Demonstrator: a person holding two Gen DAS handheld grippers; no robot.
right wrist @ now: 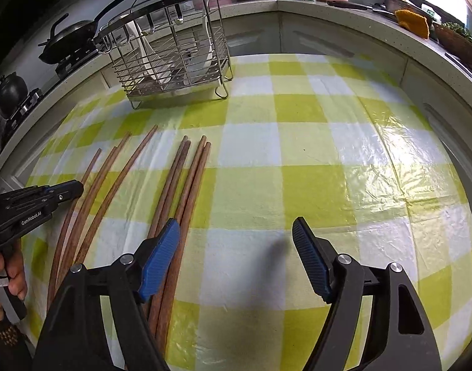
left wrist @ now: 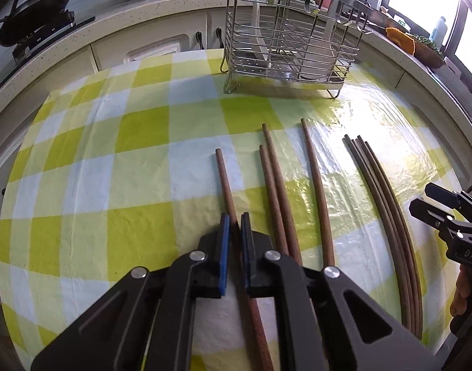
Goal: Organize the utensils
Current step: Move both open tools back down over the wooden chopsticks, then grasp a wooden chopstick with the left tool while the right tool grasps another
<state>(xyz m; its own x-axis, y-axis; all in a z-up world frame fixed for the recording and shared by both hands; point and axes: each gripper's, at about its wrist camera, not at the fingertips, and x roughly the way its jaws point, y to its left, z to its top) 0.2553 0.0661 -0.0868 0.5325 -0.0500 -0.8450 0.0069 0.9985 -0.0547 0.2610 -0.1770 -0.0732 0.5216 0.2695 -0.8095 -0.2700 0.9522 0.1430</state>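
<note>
Left gripper (left wrist: 235, 225): jaws closed on the leftmost chopstick (left wrist: 225, 182), blue pads pressing on it from both sides; its far end points toward the rack.
Right gripper (right wrist: 236, 247): jaws wide open above the tablecloth, nothing between them; its left finger (right wrist: 160, 256) hangs over the bundle of four.
Other chopsticks: three more brown ones (left wrist: 279, 185) lie just right of the gripped one, two of them crossing near their lower ends, the third a little apart.
Bundle of four (right wrist: 186, 185): packed side by side, well to the right of the loose ones, all pointing roughly the same way.
Rack (left wrist: 290, 37): a wire holder at the far edge of the table, upright, with white pieces inside; well apart from all chopsticks.
Tablecloth (right wrist: 297, 154): green-and-white check under a glossy clear cover, bare between chopsticks and rack.
Surroundings: a counter curves behind the table, with a black pan (right wrist: 72, 40) on a stove at left and a basket (right wrist: 458, 43) at right.
Person: a hand (right wrist: 5, 281) holds the left gripper's handle.
</note>
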